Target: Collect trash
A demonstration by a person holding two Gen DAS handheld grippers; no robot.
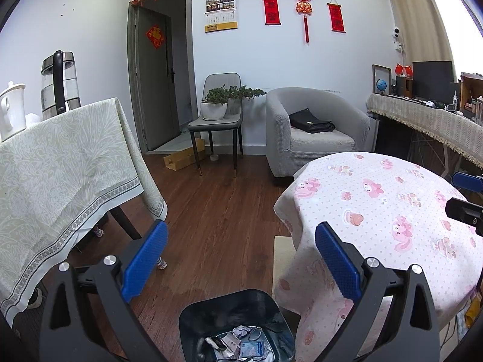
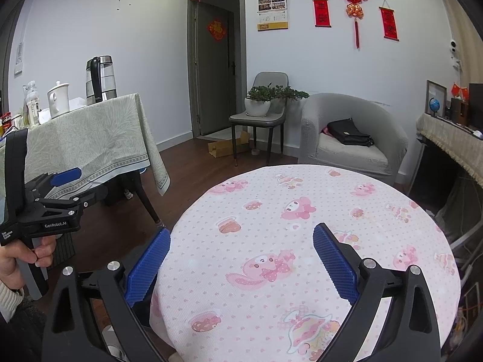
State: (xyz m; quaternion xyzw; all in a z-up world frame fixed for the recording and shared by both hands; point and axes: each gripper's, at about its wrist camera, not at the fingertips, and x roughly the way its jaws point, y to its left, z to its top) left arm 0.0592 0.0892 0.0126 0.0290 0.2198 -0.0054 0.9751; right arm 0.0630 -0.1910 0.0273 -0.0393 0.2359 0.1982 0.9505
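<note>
Dark grey plastic trash bin (image 1: 238, 310) on the brown wood-plank floor (image 1: 217, 217), low in the left wrist view, upright with its open mouth facing up; long axis cannot be told from this angle. Inside, lying on the bottom, crumpled white and pale blue wrappers and paper scraps (image 1: 241, 342), heaped without a common direction. Bin just beside the draped edge of the round counter under a white cloth printed with pink cartoon figures (image 1: 377, 199), at its left side. Left gripper (image 1: 241, 259) above the bin, angled downward, blue ribbed fingers (image 1: 145, 259) wide apart with nothing between them but floor and bin. Right gripper (image 2: 241, 259) over the round counter (image 2: 302, 211), blue fingers (image 2: 332, 259) likewise spread wide, nothing clamped, no pad touching the cloth that can be made out. Cloth top bare of trash in both views. At the left edge of the right wrist view, a hand (image 2: 18, 259) wrapped around the grey handle of the left gripper. Further left, a second counter with a pale green patterned cloth (image 1: 60, 163).
</note>
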